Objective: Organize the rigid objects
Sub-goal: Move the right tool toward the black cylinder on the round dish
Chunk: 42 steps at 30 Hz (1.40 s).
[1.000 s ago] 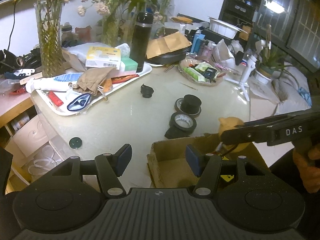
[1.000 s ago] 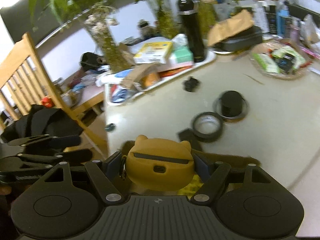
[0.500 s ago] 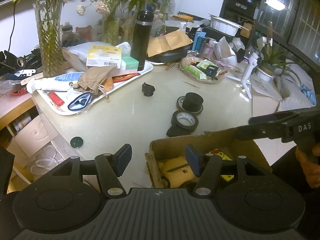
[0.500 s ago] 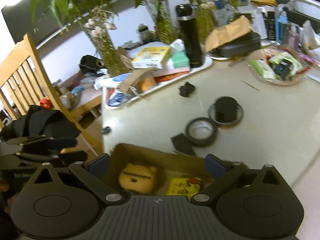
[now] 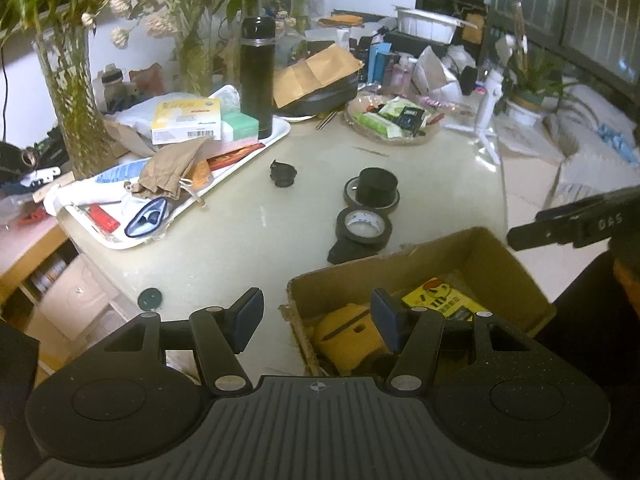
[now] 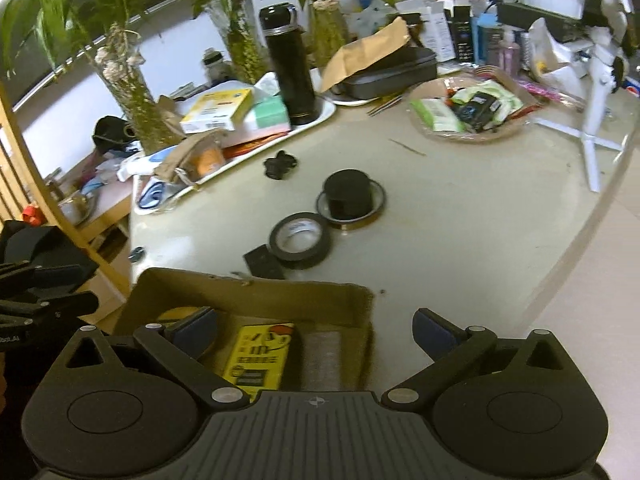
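Note:
An open cardboard box (image 5: 472, 248) stands at the table's near edge. Inside lie a yellow bear-shaped case (image 5: 348, 336) and a yellow printed pack (image 5: 444, 304). My left gripper (image 5: 316, 316) straddles the box's left corner, open, its pads clear of the cardboard. My right gripper (image 6: 314, 328) hangs over the box (image 6: 248, 292) with jaws wide and nothing between the pads; the pack (image 6: 260, 356) lies below it. A black tape roll (image 6: 300, 240), a black cap on a ring (image 6: 350, 196) and a small black part (image 6: 280, 164) sit on the table.
A white tray (image 5: 256, 152) piled with boxes and a black flask (image 5: 256, 76) fills the left back. A basket of packets (image 5: 396, 120) and a white tripod (image 5: 488, 120) stand at the right. Plant vases line the back. A wooden chair (image 6: 40, 184) is on the left.
My right gripper opened and let go of the yellow bear case, which now lies in the box. The right gripper then drew off to the right. The left gripper stayed put.

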{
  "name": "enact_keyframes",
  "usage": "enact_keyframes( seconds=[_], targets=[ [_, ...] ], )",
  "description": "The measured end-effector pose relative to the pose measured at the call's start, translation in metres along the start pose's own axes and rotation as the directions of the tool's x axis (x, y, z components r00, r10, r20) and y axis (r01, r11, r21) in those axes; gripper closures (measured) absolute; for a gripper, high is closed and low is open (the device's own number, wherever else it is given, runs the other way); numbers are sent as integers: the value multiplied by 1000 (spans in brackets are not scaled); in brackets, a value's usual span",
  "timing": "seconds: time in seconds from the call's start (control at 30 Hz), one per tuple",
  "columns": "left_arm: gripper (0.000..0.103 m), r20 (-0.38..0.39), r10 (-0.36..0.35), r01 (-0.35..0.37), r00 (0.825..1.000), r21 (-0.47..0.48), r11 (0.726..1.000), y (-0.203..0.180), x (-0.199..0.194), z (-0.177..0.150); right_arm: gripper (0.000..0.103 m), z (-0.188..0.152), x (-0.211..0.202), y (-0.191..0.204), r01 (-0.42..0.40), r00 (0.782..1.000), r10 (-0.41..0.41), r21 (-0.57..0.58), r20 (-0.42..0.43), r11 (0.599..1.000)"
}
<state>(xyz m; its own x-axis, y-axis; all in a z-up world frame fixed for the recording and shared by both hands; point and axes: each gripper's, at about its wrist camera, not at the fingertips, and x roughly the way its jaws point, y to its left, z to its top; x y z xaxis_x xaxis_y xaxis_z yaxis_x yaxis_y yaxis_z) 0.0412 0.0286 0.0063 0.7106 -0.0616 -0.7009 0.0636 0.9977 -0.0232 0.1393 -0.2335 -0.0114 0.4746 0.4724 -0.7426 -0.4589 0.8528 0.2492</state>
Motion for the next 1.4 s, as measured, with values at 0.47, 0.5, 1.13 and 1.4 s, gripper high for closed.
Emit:
enact_keyframes(
  seconds=[0.47, 0.5, 1.13, 1.4],
  targets=[
    [45, -9, -32, 32, 999, 34, 999, -7, 11, 5, 0, 1, 5, 4, 53, 999, -53, -44, 8, 998],
    [45, -10, -37, 37, 999, 33, 999, -7, 12, 6, 0, 1, 5, 5, 51, 999, -50, -45, 19, 998],
    [45, -7, -64, 64, 998, 3, 998, 1, 43, 26, 0, 21, 30, 4, 59, 998, -60, -67, -5, 996],
    [45, -5, -46, 46, 999, -50, 998, 10, 47, 23, 0, 34, 39, -6, 55, 998, -53, -43, 37, 998]
  ],
)
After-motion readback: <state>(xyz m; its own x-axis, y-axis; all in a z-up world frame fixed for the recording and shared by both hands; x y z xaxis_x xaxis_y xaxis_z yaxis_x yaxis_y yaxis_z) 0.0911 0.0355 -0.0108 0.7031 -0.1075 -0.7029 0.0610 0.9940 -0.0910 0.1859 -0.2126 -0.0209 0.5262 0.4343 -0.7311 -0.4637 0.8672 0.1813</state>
